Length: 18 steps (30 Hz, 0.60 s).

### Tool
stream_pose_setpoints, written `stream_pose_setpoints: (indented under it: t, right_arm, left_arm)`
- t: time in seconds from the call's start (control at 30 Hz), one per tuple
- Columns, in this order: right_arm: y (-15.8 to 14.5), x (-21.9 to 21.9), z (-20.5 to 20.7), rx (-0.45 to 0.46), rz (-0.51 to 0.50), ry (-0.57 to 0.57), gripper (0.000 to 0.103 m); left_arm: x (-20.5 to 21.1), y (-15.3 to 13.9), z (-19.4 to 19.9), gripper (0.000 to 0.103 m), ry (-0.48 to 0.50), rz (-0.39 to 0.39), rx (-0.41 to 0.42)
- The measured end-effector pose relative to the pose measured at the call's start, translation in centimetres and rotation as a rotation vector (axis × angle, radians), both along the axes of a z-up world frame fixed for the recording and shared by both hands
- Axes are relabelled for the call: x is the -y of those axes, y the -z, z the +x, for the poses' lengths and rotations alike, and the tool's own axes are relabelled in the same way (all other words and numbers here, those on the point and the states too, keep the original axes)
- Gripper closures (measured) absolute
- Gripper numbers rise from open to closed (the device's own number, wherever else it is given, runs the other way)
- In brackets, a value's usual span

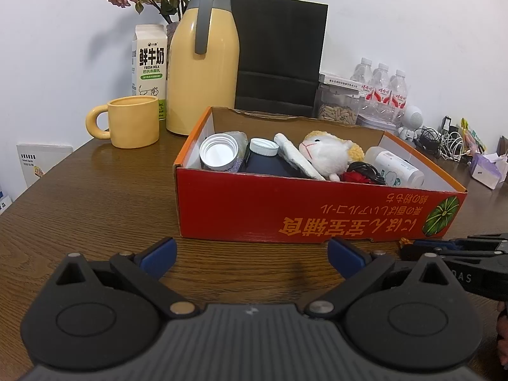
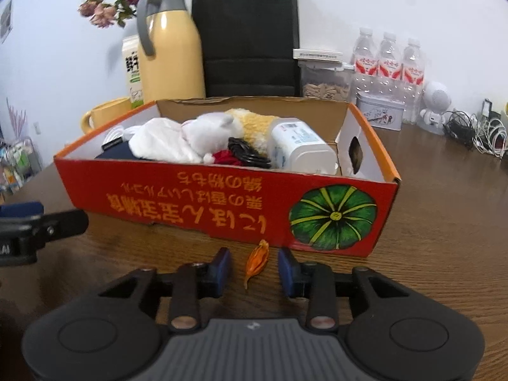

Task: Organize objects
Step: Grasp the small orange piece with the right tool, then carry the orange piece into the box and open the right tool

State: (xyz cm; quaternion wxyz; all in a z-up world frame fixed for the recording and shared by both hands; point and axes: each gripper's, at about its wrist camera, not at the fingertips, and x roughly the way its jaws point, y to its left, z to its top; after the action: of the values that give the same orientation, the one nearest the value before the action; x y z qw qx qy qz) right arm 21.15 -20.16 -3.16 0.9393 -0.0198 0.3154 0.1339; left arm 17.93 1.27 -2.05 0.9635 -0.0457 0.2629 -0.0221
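Observation:
A red cardboard box [image 1: 285,212] [image 2: 203,203] stands on the wooden table. It holds a plush sheep [image 1: 330,154] [image 2: 216,133], a white bottle [image 1: 397,166] [image 2: 298,147], a dark jar with a white cap [image 1: 263,155], an open jar [image 1: 222,152], a black cable and a red item. A small orange dried petal [image 2: 257,262] lies on the table before the box, between the fingers of my right gripper [image 2: 254,268], which is open and not touching it. My left gripper [image 1: 252,255] is open and empty in front of the box.
Behind the box stand a yellow thermos [image 1: 203,60], a yellow mug [image 1: 130,122], a milk carton [image 1: 149,63], a black paper bag [image 1: 279,54], a seed jar [image 1: 338,104], water bottles [image 1: 381,89], a tin [image 2: 381,111], a white robot toy [image 2: 435,104] and cables [image 2: 482,133].

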Motion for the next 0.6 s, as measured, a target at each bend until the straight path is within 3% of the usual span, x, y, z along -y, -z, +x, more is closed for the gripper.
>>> stream_pose_setpoints:
  t: [0.3,0.6]
  right_arm:
    - [-2.0,0.3,-2.7,0.094,0.034,-0.037,0.092]
    - [-6.7,0.1,-2.0,0.246,0.035,-0.055,0.092]
  left_arm:
    - [0.1,-0.6,-0.5,0.000,0.003,0.004,0.019]
    - [1.6,-4.2,0.2,0.000,0.038,0.006,0.112]
